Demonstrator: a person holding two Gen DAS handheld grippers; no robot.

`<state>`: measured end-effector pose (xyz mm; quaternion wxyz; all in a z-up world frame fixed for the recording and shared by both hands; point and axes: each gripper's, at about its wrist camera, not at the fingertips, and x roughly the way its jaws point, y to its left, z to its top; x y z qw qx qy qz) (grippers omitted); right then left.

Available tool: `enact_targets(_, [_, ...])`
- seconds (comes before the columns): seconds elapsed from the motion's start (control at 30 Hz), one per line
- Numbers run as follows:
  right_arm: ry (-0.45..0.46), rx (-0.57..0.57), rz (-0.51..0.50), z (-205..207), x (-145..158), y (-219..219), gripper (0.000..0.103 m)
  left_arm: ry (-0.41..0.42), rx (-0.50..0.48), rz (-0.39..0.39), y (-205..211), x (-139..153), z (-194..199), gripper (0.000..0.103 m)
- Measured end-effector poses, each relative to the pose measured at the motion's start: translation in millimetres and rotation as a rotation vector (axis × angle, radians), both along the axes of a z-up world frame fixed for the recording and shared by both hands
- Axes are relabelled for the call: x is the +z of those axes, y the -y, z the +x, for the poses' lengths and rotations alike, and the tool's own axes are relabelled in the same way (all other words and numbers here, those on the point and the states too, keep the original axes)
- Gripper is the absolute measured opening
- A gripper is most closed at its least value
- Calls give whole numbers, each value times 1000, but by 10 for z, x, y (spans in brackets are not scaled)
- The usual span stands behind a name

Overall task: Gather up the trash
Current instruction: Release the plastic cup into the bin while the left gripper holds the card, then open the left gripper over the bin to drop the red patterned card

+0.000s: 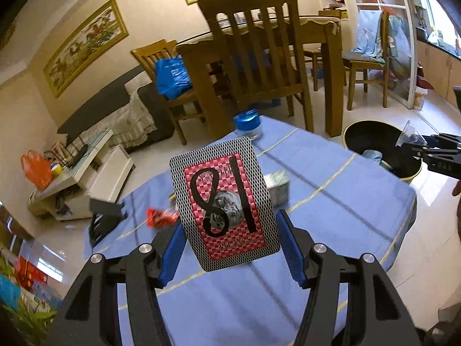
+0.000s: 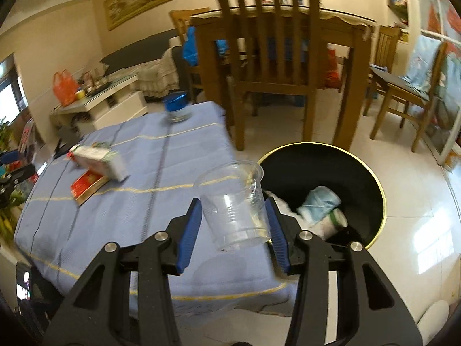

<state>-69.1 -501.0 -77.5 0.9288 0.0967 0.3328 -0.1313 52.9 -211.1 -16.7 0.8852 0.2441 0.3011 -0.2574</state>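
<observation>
Clamping a playing card point(image 1: 226, 201), left tongs point(image 1: 230, 248) hang over the tabletop point(image 1: 331, 201); right tongs point(image 2: 234, 222) grip a clear cup point(image 2: 234, 204) near the bin point(image 2: 374, 178) at right.

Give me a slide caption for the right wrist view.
Right gripper carries a clear plastic cup toward the black bin beside the blue-clothed table.

Wooden chair point(image 1: 259, 57) behind the blue tablecloth point(image 1: 331, 201), dining table point(image 2: 340, 28), framed paintings point(image 1: 86, 46), dark sofa point(image 1: 115, 101)
</observation>
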Motion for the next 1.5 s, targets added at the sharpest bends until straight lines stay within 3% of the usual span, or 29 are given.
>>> enact_targets(0.2, [-42, -110, -14, 214, -65, 529, 44, -40, -40, -8, 439, 2, 109, 59])
enact_targets(0.4, [-121, -185, 16, 412, -347, 967, 43, -37, -82, 6, 768, 2, 107, 59])
enact_targets(0.67, [-160, -208, 14, 526, -527, 1165, 42, -29, -127, 32, 1064, -24, 64, 59])
enact_targets(0.73, [-190, -222, 19, 592, -590, 1230, 58, -30, -138, 38, 1166, -46, 57, 59])
enact_targets(0.77, [-184, -238, 18, 577, -587, 1226, 79, -33, -148, 39, 1226, -57, 59, 59])
enact_targets(0.8, [-161, -250, 19, 542, -555, 1241, 85, -36, -159, 40, 1292, -64, 55, 59])
enact_targets(1.03, [-44, -289, 60, 161, -419, 1304, 84, -72, -255, 53, 1868, -166, 3, 59])
enact_targets(1.27, [19, -390, 134, -420, -440, 1484, 89, -209, -366, -15, 2491, -176, 46, 61])
enact_targets(1.37, [10, -425, 159, -603, -525, 1534, 90, -231, -357, -56, 2626, -132, 105, 81])
enact_targets(1.5, [-12, -459, 177, -777, -657, 1571, 91, -250, -353, -92, 2604, -65, 142, 81])
